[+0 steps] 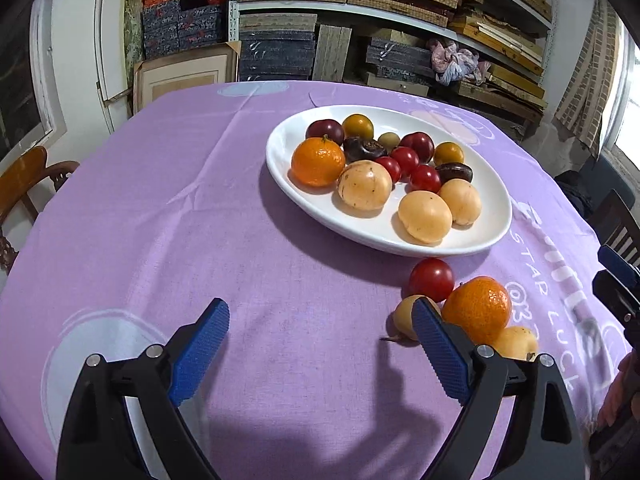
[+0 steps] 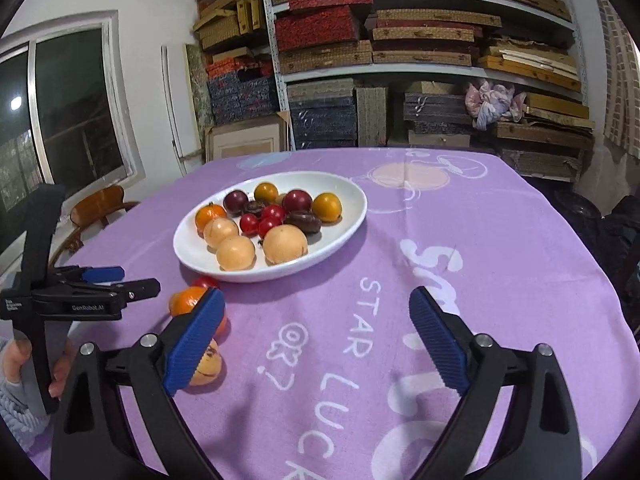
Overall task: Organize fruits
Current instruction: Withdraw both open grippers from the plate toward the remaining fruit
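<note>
Four loose fruits on purple tablecloth (image 1: pixel 200 200), just in front of white oval plate (image 1: pixel 288 184): red cherry tomato (image 1: pixel 431 279), tangerine (image 1: pixel 478 308), two pale yellow-tan fruits (loquat-like) (image 1: pixel 402 316) (image 1: pixel 516 343). All bunched, touching or nearly so.

Plate contents: approx. fifteen pcs — tangerine, three pale round fruits, several cherry tomatoes red/yellow/dark, two dark brown wrinkled items, type unclear.

Left gripper (image 1: pixel 320 344): spread wide, nothing between jaws, bare cloth under gap; right-hand pad partly covers nearer pale fruit. Right gripper (image 2: pixel 316 336): spread wide too, empty, over printed lettering; loose pile just beside its left-hand pad.

Handling, est.: tomato light, smooth, thin-skinned, prone to roll and burst — light pinch across widest part. Tangerine firmer, dimpled peel grips well — take at equator. Pale fruits soft, bruisable — gentle squeeze across middle, stem clear of pads.

Hidden/unclear: pale fruits half behind pads in both views; fourth fruit cut by gripper arm in left view; tomato mostly behind tangerine in right view. Person's hand (image 2: pixel 60 368) only partly seen at frame edge.
</note>
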Demonstrator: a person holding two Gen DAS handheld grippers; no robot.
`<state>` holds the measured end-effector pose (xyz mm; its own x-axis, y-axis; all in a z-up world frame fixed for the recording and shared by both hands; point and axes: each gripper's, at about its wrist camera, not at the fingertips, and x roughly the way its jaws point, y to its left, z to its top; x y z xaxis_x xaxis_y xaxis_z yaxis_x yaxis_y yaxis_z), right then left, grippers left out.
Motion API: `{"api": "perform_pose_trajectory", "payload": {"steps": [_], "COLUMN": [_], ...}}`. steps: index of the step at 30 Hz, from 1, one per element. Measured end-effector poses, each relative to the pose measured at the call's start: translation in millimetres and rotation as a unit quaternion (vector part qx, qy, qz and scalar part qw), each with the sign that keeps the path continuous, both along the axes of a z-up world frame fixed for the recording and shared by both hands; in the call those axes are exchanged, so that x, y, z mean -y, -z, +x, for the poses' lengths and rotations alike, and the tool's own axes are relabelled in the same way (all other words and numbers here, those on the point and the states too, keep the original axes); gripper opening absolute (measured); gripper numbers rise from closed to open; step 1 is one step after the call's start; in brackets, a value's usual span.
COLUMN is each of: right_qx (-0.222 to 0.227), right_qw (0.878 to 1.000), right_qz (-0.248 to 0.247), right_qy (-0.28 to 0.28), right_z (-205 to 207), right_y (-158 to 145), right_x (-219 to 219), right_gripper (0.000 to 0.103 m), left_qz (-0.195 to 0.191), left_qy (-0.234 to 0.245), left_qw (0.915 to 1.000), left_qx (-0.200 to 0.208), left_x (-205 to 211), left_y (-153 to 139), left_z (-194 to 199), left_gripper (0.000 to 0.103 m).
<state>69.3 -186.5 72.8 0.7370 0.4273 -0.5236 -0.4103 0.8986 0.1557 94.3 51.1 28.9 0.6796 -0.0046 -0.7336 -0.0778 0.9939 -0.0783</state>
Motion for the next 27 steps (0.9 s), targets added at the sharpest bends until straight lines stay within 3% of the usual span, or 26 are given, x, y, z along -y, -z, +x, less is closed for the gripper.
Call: {"api": "perform_pose_trajectory", "payload": {"steps": [4, 17, 23, 27], "right_qx": [-0.023, -0.042, -0.050, -0.053], "right_qw": [0.999, 0.999, 0.998, 0.998], "right_qz": [0.022, 0.027, 0.032, 0.032], "right_qy": [0.008, 0.010, 0.013, 0.014], "right_z": [8, 13, 15, 15], "right_y": [7, 11, 12, 12], "right_x": [7, 5, 6, 7], "right_gripper": [0.092, 0.094, 0.094, 0.095], "left_qz": [0.007, 0.041, 0.032, 0.043], "left_qy": [0.018, 0.046, 0.023, -0.020], "left_qw": [0.9998, 0.9980, 0.9989, 0.9983], "left_qx": [0.011, -0.016, -0.025, -0.033], "left_x": [9, 29, 18, -3], "left_y": [-1, 14, 16, 17], "left_z": [0, 15, 15, 10], "left_gripper": [0.093, 0.095, 0.098, 0.098]}}
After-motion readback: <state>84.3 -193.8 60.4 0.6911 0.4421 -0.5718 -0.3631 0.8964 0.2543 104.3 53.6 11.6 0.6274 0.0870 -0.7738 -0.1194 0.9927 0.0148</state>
